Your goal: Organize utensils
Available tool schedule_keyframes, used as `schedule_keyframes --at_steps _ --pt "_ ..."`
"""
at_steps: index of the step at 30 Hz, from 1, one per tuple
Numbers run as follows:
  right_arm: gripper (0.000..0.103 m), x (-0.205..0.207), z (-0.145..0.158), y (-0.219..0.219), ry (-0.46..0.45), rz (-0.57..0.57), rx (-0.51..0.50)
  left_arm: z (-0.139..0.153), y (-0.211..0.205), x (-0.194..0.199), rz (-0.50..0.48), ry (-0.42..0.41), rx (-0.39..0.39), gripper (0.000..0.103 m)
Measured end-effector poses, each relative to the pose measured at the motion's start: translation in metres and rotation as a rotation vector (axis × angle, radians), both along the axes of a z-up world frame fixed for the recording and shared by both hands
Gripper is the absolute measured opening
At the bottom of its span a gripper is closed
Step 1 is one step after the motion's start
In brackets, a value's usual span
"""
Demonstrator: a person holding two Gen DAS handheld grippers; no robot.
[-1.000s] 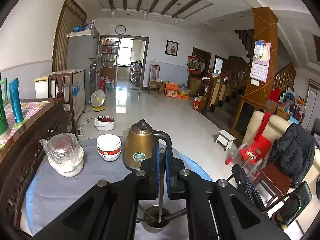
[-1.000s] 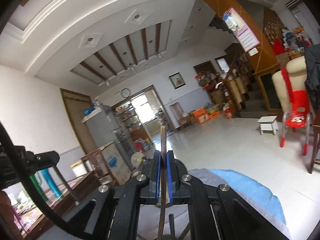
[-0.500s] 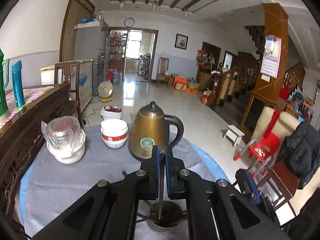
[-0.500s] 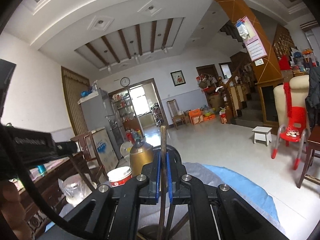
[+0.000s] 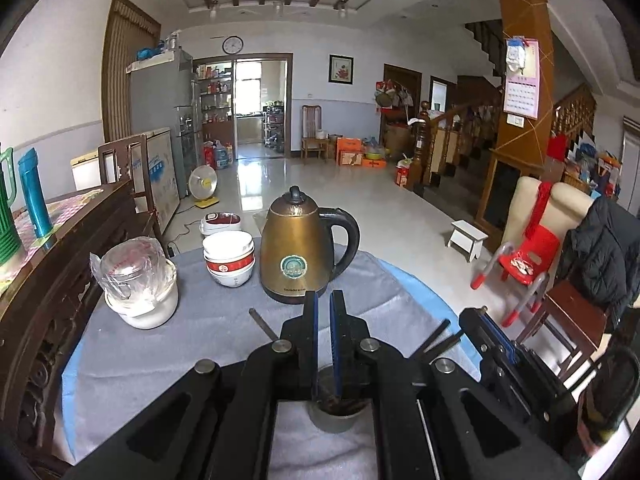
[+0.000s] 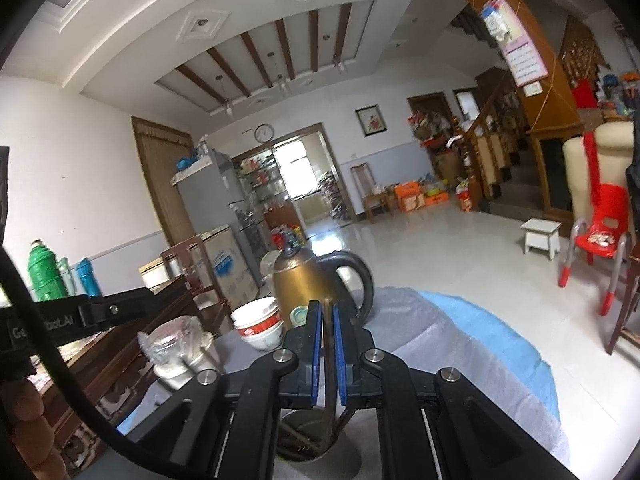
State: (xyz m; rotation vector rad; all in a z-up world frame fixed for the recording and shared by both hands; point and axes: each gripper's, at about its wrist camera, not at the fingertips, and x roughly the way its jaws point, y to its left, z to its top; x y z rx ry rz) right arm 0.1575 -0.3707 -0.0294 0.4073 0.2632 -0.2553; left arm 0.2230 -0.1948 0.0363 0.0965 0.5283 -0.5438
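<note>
Right gripper [image 6: 328, 354] clamped shut on upright chopstick [image 6: 329, 360], long axis vertical, tip directly above metal holder cup [image 6: 316, 446]; left gripper [image 5: 325, 340] shut beside, nothing visibly held, over same cup.

Little can be read. In the right wrist view, white lettering on the black bar of the other gripper [image 6: 60, 324] shows "Ge…" and "…botAI" — a cable hides the middle. The kettle's [image 5: 298, 250] round green badge and small base print, and the wall calendar [image 5: 521, 80], are too small to read.
</note>
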Motion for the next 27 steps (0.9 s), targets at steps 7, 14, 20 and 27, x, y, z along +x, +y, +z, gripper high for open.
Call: schedule_keyframes --at_steps 7,14,20,27 --pt "0.01 -0.011 0.005 -0.002 -0.005 0.053 0.051 0.004 0.018 -0.026 0.008 -0.054 0.092 0.01" --pt "0.016 -0.029 0.009 -0.008 -0.016 0.09 0.141 -0.006 0.044 -0.05 0.039 -0.075 0.188 0.069" --pt "0.072 -0.057 0.011 0.002 -0.028 0.087 0.105 -0.027 0.051 -0.071 0.064 -0.113 0.299 0.083" --pt "0.072 -0.081 0.016 0.021 0.004 0.075 0.015 -0.039 0.054 -0.078 0.105 -0.134 0.364 0.089"
